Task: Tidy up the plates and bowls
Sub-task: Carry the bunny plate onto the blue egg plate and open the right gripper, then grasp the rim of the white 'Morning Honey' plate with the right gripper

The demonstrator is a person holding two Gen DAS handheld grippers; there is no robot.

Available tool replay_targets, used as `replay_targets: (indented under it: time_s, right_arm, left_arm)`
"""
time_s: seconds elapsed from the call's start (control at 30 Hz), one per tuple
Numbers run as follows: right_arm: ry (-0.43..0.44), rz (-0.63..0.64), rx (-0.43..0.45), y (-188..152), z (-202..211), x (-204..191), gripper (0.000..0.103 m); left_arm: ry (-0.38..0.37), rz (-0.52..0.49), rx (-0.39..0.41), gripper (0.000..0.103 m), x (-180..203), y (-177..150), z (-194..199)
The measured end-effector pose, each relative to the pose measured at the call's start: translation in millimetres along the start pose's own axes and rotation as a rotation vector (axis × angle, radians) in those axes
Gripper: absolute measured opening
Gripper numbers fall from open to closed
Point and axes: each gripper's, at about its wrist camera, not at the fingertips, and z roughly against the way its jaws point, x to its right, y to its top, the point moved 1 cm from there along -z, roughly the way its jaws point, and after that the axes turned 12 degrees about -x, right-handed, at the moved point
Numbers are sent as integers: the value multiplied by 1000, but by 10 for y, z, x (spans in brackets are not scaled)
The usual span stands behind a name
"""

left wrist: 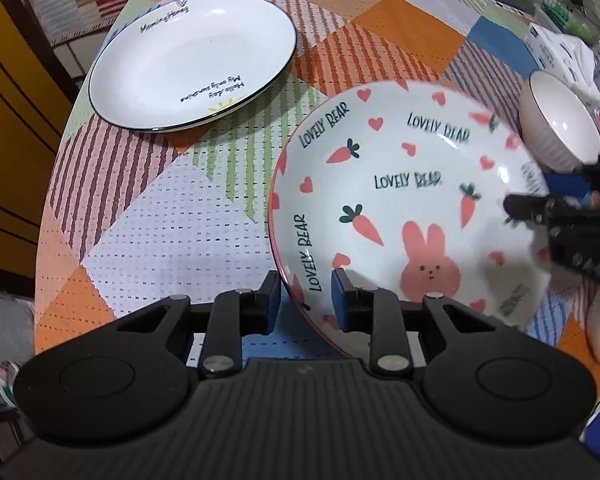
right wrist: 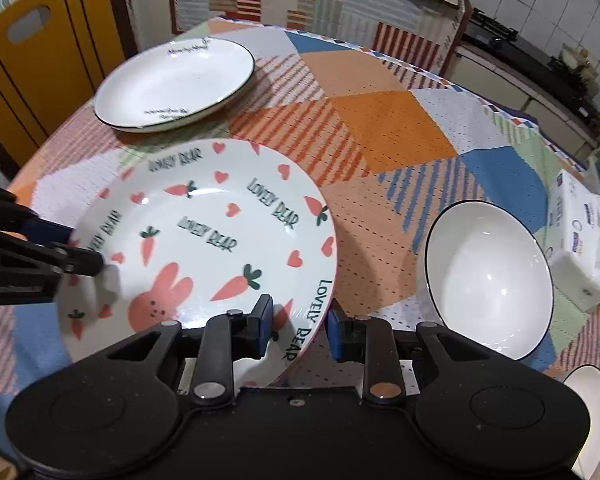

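Observation:
A white plate with pink rabbit, carrots and "LOVELY BEAR" lettering (left wrist: 400, 200) (right wrist: 220, 240) lies near me on the patchwork tablecloth. My left gripper (left wrist: 305, 304) (right wrist: 76, 246) straddles its left rim with a narrow gap showing at the pads. On the opposite rim my right gripper (right wrist: 298, 326) (left wrist: 536, 194) is open, its blue pads clear of the edge between them. Behind, a plain white plate with a black edge (left wrist: 192, 60) (right wrist: 172, 80) sits at the far left. To the right stands a white bowl (right wrist: 488, 280) (left wrist: 560, 124).
A second small white bowl (right wrist: 588, 412) shows at the lower right table edge. A tissue pack (right wrist: 576, 236) lies beyond the bowl. A yellow panel (right wrist: 28, 60) stands past the table's left edge. Orange and blue cloth patches (right wrist: 380, 128) lie between the dishes.

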Motion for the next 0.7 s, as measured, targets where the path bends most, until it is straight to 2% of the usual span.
replay_targets:
  time_s: [0.1,0.2,0.3,0.37,0.53,0.7]
  right_arm:
    - [-86,33,-7,-16,-79,-82,27]
    - [-100,38,11,-26,-77,-97,27]
    - [-36,-22,36,-39,-19,19,27]
    - [18,-45,85,-76,104,77,27]
    - [133,-33,162,-71,483,133,27]
    - [226,9,190,43,837,109,37]
  left_arm:
    - [-33,41,-7,22,-71,18,6]
    - [-39,52,8,20,-95,-5,47]
    - [-29,27,39,20,-96,-55,169]
    - [-25,2,60,20,-95,-95,283]
    - [-10,-41,129,20,-196,-160,644]
    - [-3,-42,199,20,-431,-158,1042]
